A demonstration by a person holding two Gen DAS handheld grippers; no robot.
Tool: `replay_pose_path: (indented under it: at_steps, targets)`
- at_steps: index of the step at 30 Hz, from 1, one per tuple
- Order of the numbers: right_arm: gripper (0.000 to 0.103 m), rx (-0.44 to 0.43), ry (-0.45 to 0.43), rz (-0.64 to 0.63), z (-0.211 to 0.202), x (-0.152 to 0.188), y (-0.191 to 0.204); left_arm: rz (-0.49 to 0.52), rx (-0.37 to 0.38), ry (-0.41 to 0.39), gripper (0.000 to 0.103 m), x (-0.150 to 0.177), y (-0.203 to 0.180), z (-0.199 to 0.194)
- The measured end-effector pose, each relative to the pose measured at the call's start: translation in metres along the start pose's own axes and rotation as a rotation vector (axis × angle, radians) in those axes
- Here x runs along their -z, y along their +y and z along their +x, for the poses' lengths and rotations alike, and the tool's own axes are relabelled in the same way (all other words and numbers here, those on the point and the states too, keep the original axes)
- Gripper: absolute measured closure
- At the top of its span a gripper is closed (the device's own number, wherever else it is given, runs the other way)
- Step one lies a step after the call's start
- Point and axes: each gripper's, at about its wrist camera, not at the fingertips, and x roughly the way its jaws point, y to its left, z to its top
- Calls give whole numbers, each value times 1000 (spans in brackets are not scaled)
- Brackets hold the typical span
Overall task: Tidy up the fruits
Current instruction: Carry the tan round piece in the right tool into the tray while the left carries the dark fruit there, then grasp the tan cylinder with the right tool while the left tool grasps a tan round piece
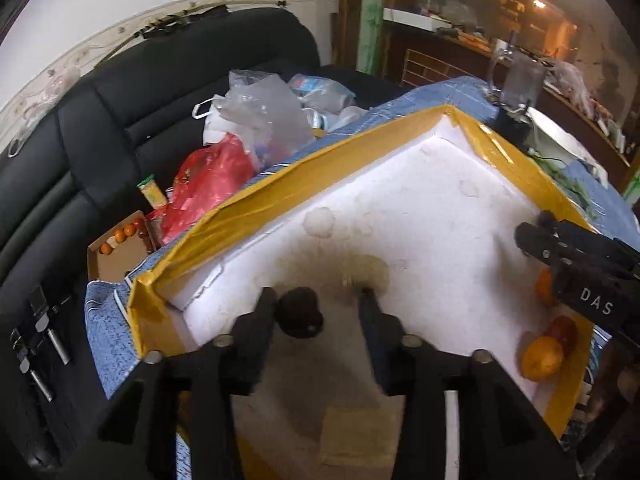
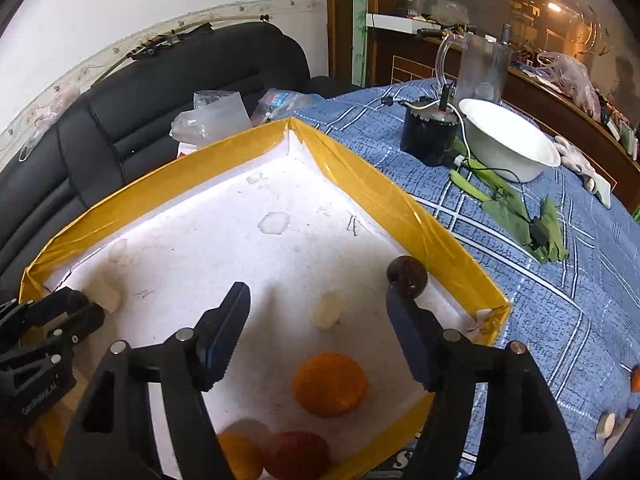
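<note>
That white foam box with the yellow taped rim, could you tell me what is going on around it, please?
A person is sorting fruit in the foam box with two hand-held grippers. The left gripper is open over a dark round fruit lying between its fingers near the box's edge. The right gripper hangs open above an orange, with a red fruit and another orange closer in, and a brown fruit by the wall.
</note>
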Motion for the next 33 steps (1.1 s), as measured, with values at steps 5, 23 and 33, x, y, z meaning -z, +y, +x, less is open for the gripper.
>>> replay_pose_path:
  at_steps: [5, 23, 33]
  targets:
    - [27, 31, -66, 63, -39, 9, -23, -47, -9, -79, 25, 4, 3, -21]
    - [0, 389, -92, 470, -221, 199, -204, 237, 242, -125, 19, 43, -147, -73]
    - [0, 658, 16, 636, -255, 278, -316, 523, 376, -93, 19, 79, -273, -78]
